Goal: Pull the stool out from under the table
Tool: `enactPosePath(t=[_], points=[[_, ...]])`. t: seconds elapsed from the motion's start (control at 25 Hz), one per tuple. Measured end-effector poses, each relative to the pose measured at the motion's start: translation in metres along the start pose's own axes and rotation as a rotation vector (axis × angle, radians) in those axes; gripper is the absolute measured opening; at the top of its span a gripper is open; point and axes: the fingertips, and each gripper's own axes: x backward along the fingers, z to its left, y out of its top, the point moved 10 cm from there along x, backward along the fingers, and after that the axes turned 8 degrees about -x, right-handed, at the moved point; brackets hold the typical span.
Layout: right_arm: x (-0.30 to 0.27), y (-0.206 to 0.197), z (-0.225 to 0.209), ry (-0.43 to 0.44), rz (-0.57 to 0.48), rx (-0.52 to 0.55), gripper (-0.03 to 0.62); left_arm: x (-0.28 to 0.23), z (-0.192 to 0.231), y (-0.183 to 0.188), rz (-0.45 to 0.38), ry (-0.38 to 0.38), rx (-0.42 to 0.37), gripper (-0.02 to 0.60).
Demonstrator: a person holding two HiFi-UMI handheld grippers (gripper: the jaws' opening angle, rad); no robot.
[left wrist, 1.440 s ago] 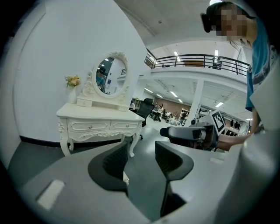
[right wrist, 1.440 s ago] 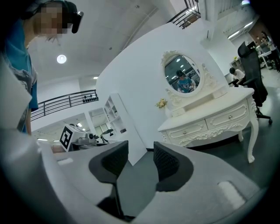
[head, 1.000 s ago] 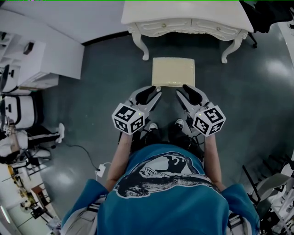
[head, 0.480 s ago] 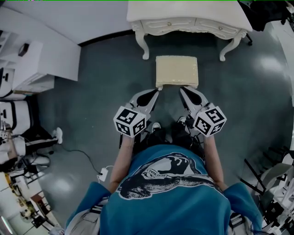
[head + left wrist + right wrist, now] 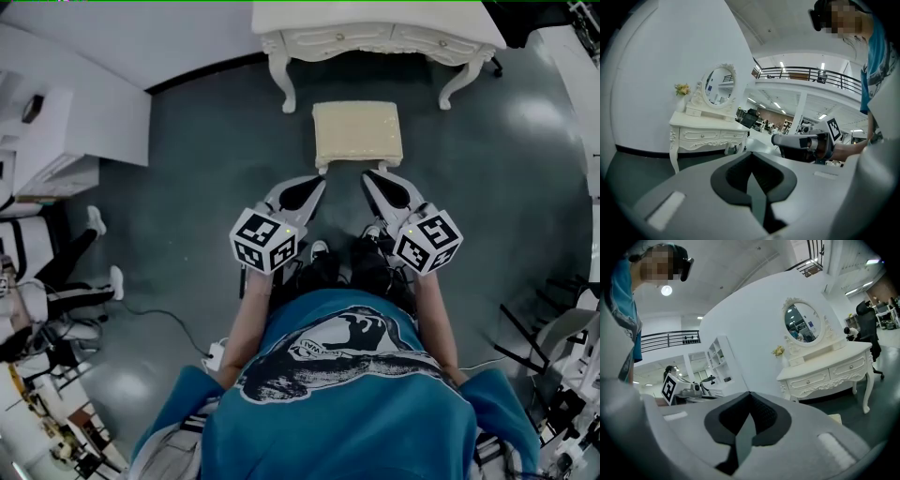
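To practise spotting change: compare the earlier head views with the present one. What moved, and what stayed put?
The left claw and right claw drew back off the near edge of the stool and now sit shut, empty. The stool stayed upright, clear of the table.

Teal short-sleeved tee (image 5: 337, 422) with dark-and-white chest print, black headset (image 5: 818, 17), grey left gripper (image 5: 317, 182) and right gripper (image 5: 372, 178), black pads (image 5: 298, 195), white cubes (image 5: 263, 241) with black square markers
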Motion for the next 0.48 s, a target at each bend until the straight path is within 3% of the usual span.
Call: enactPosePath(t=[0.48], points=[[-0.0084,-0.0015,0.0090,0.014,0.024,0.033,0.000,-0.0001,0.0004,-0.0045,0.009,-0.046,-0.013,0.012]])
